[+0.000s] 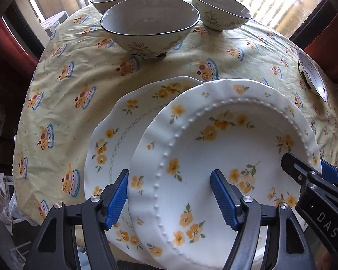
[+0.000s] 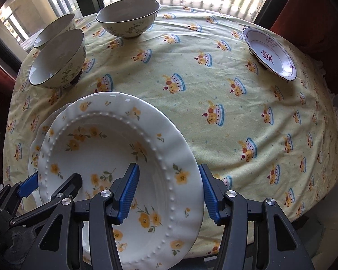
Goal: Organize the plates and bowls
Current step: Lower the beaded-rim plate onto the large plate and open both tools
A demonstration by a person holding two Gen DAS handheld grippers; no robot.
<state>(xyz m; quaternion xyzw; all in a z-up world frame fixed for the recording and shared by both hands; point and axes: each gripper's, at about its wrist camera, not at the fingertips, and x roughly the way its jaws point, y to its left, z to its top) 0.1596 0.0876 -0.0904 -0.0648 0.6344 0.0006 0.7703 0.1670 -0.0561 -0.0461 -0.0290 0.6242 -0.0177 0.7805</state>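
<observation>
Both claws work one dish here: the white deep plate with a beaded ring and yellow flowers (image 1: 214,157), low centre of both views. The left gripper (image 1: 169,200) straddles its left rim, jaws apart; the right gripper (image 2: 169,193) straddles the right rim, jaws also apart, not pinching. It overlaps a flatter white scalloped plate with yellow flowers (image 1: 115,139), likely to stack. Count: two flowered plates, three grey-lined leaf-print bowls (image 1: 149,22) at the top, one small purple-patterned dish (image 2: 270,52) upper right, all on the yellow tablecloth (image 2: 214,90).
</observation>
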